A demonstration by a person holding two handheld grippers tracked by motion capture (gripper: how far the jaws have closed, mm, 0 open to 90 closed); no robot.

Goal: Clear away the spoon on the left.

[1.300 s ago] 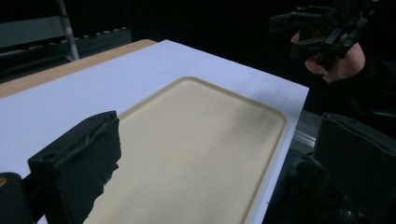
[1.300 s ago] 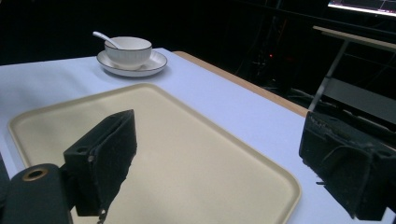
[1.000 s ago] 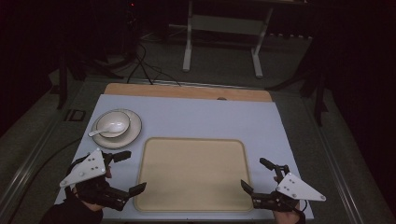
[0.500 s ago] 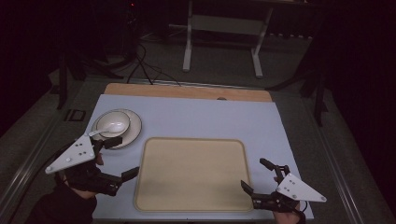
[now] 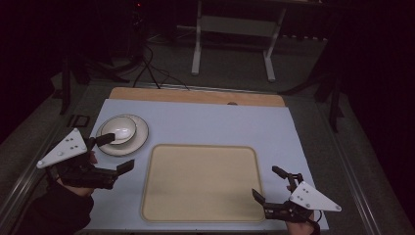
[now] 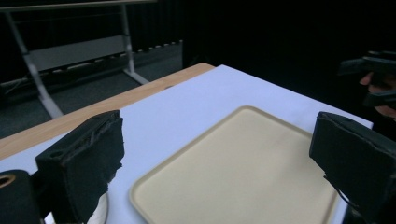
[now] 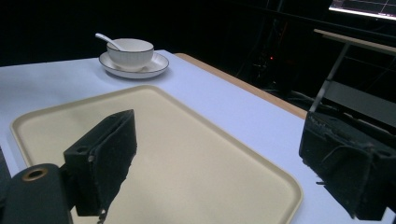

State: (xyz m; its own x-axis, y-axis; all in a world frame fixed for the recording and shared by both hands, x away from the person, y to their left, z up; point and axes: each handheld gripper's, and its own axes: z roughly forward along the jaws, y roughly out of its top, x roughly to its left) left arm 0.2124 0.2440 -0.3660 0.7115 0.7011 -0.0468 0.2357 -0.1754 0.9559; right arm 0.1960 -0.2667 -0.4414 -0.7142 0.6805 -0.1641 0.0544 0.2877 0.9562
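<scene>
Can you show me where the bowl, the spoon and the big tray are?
bowl [image 7: 130,52]: right gripper view, on its white outer wall.
spoon [image 7: 105,39]: right gripper view, on the handle sticking out of the bowl.
tray [image 5: 200,180]: high view, on its bare beige floor.

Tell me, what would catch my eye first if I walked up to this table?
Probably the big beige tray, lying empty in the middle of the pale blue table. At the far left stands a white bowl on a plate, a spoon resting in it. A person holds an open black claw at each near corner: the left claw close beside the plate, the right claw by the tray's right edge.
</scene>
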